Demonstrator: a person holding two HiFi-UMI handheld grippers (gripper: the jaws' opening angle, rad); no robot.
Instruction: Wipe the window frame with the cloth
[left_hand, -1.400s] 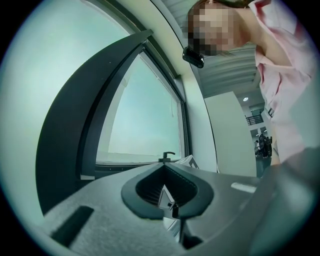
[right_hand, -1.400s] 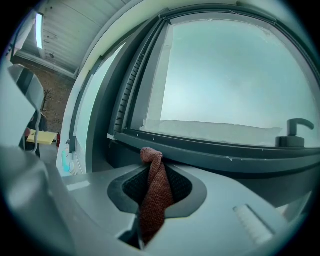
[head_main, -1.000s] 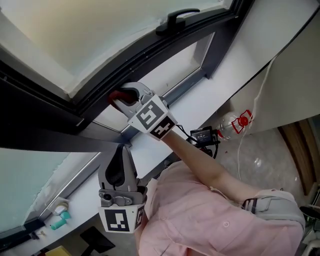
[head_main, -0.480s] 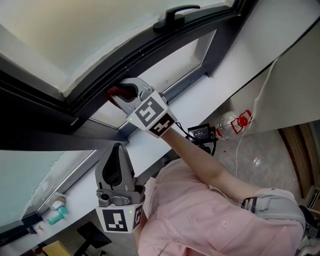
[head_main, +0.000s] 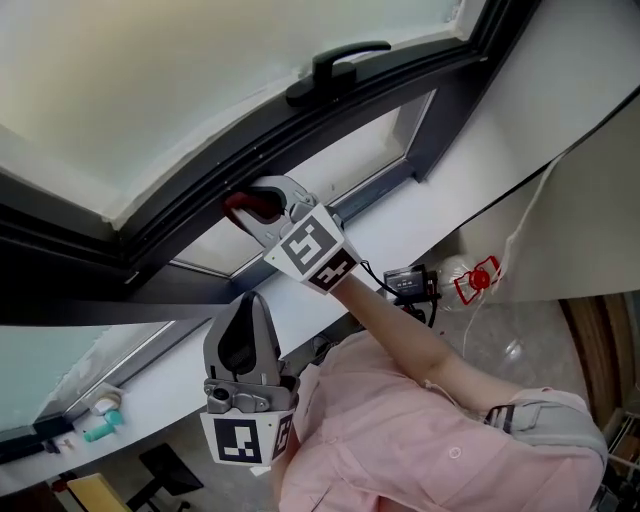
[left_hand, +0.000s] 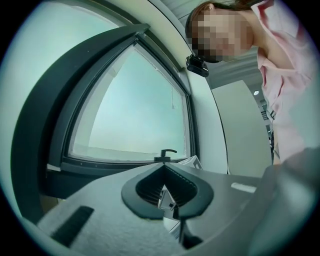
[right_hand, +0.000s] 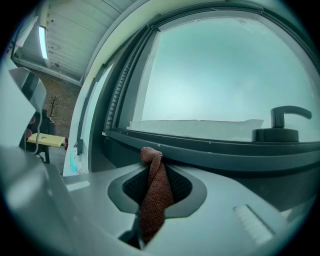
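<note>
My right gripper (head_main: 252, 203) is shut on a reddish-brown cloth (head_main: 247, 207) and holds it against the lower rail of the dark window frame (head_main: 190, 215). In the right gripper view the cloth (right_hand: 152, 195) hangs down between the jaws of the right gripper (right_hand: 152, 169), and its knotted tip touches the frame rail (right_hand: 210, 150). The window handle (head_main: 335, 62) sits further right on the frame. My left gripper (head_main: 249, 305) is held lower, below the sill, with its jaws together and nothing in them. In the left gripper view, the left gripper (left_hand: 165, 170) points towards the window (left_hand: 130, 110).
A white sill (head_main: 400, 215) runs under the window. A black device (head_main: 405, 283) with cables and a clear bottle with a red cap (head_main: 468, 278) lie below its right end. A teal item (head_main: 97, 430) rests at the lower left. A white cord (head_main: 520, 215) hangs along the wall.
The right gripper with the cloth has slid a little to the right along the frame rail, towards the handle. The left gripper has stayed about where it was.
</note>
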